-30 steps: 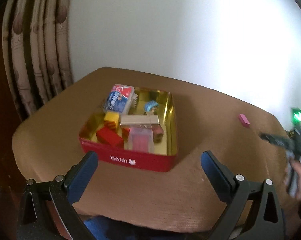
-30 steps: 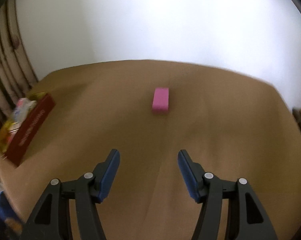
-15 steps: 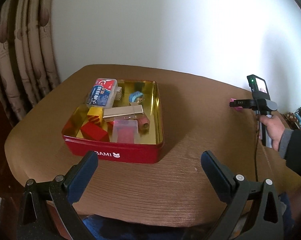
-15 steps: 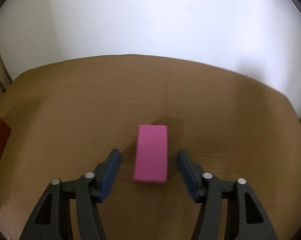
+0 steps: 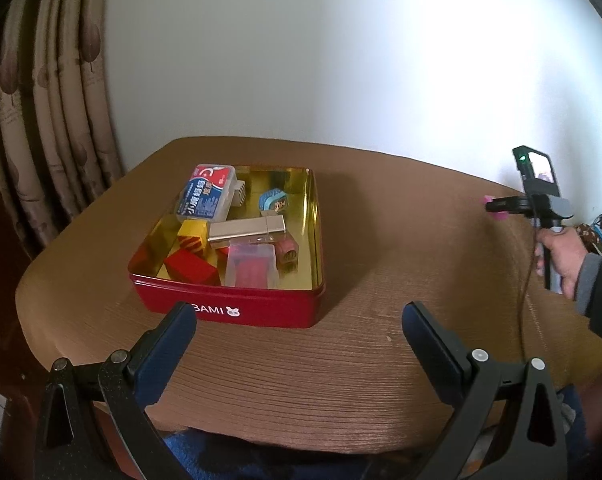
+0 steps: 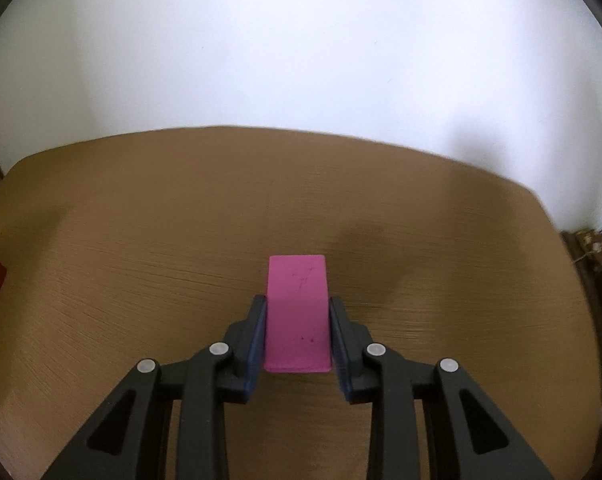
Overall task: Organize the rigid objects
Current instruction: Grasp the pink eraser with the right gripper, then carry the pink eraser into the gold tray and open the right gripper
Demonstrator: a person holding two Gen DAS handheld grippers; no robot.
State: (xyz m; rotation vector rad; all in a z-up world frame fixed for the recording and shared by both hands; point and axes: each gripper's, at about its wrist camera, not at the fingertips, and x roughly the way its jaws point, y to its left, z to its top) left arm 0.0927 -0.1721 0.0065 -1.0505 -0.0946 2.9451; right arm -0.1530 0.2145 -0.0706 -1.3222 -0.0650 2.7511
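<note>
The right gripper [image 6: 297,344] has the pink block [image 6: 297,312] between its pads, and its jaws are closing; each blue pad already lies against a long side of the block, so it reads as a grip just taking hold. The block lies flat on the table [image 6: 141,240], long axis running straight away from this gripper along the line of the fingers, with its far half sticking out past the fingertips. That alignment is what the lift depends on: the pads squeeze across the short width.

The right hand [image 5: 561,254] tilts its tool steeply down at the table. The left gripper [image 5: 299,344] hangs with its jaws wide apart and nothing between them.

Just beyond the left gripper stands the red tin [image 5: 261,312], holding several small items. From the tin, the block [image 5: 497,210] lies well off to the right, near the table's far edge by the wall [image 5: 381,60]. The right hand is plainly the nearer one; the likely carry runs leftward to the tin.
</note>
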